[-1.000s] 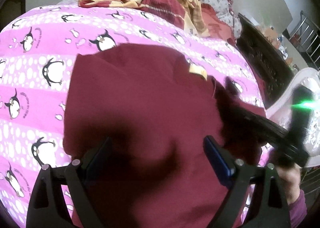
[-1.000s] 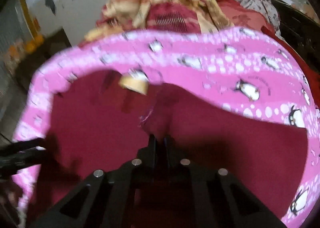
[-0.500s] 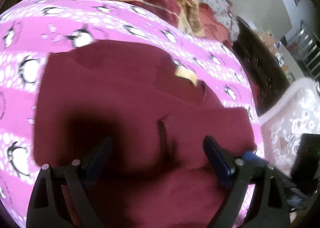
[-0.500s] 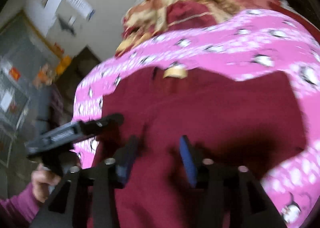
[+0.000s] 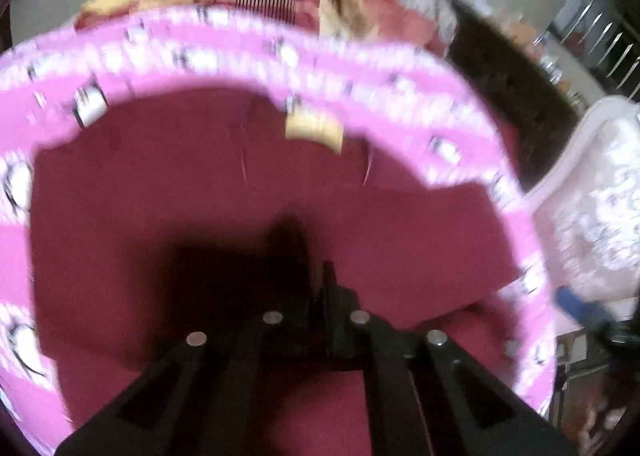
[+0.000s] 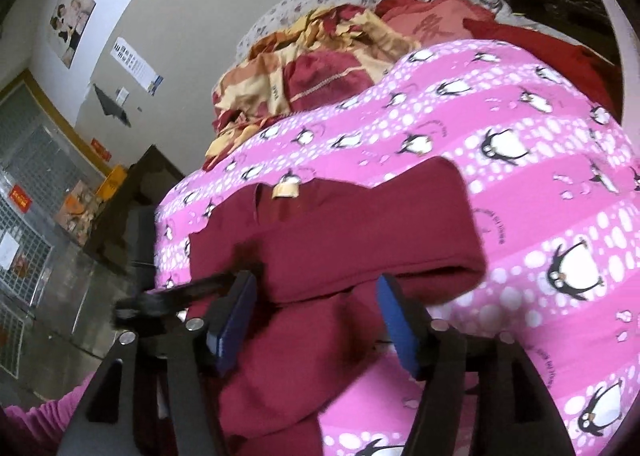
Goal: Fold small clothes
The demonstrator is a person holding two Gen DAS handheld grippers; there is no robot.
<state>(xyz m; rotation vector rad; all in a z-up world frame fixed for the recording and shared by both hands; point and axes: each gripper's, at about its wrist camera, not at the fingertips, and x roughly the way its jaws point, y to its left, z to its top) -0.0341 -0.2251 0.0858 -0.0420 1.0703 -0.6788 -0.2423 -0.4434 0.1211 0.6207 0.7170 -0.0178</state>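
While the maroon garment (image 6: 352, 240) lies part-folded on the pink penguin-print bedspread (image 6: 540, 184), the left gripper (image 5: 320, 276) sits at its near-left edge with jaws pressed together — apparently pinching a ridge of the cloth, though blur and shadow hide the contact. Farther right, the right gripper (image 6: 316, 312) has its blue pads (image 6: 236, 316) apart and opening, with a folded layer between them but not pressed. A tan neck label (image 6: 285, 190) marks the far edge; a heap of red-and-gold bedding (image 6: 312, 68) lies beyond. The risk, by judgement: if the left pinch catches only the top layer, pulling could drag the fold askew — and the freed right side may slump open.
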